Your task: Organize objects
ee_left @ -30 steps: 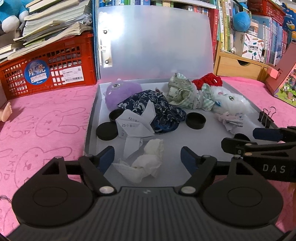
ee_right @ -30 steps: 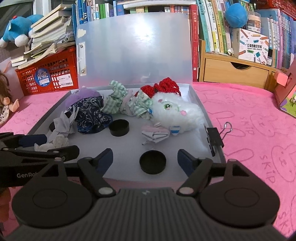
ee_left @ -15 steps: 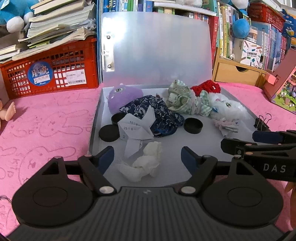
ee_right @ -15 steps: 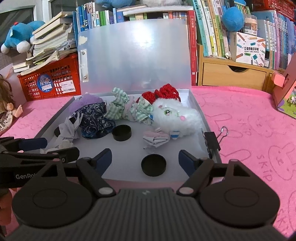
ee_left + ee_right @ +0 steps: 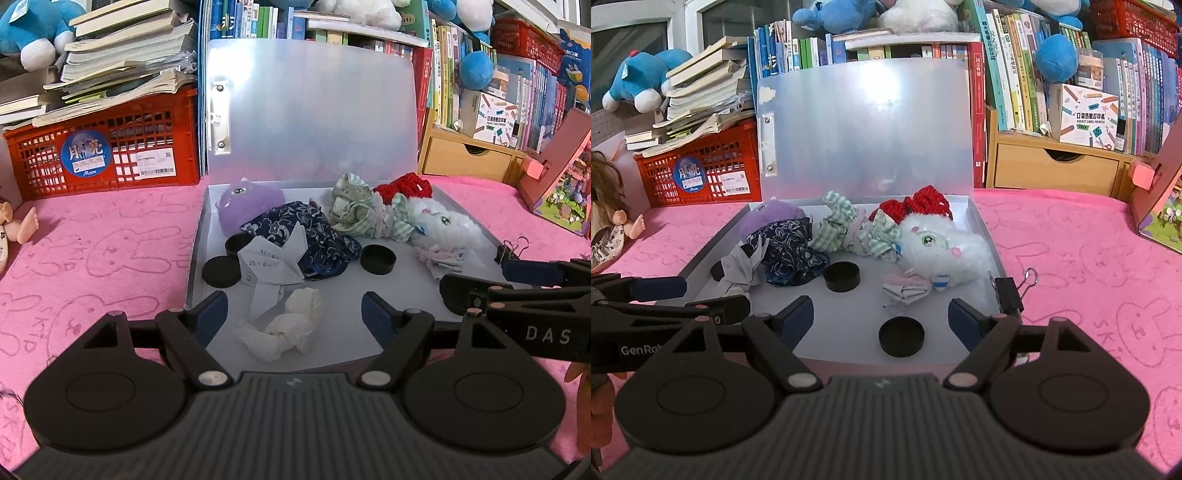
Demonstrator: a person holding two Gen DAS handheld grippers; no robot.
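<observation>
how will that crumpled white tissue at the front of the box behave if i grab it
The crumpled white tissue looks soft and loosely wadded, so it would probably squash flat and weigh almost nothing. Its trailing end may flop or unfurl when lifted. It seems unlikely to roll.

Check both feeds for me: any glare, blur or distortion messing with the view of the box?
Left wrist: sharp; soft glare on the upright box lid; fisheye bends the bookshelf edges. Right wrist: sharp too; brighter glare patch on the lid; contents like the white plush evenly lit, only faint shadows.
</observation>
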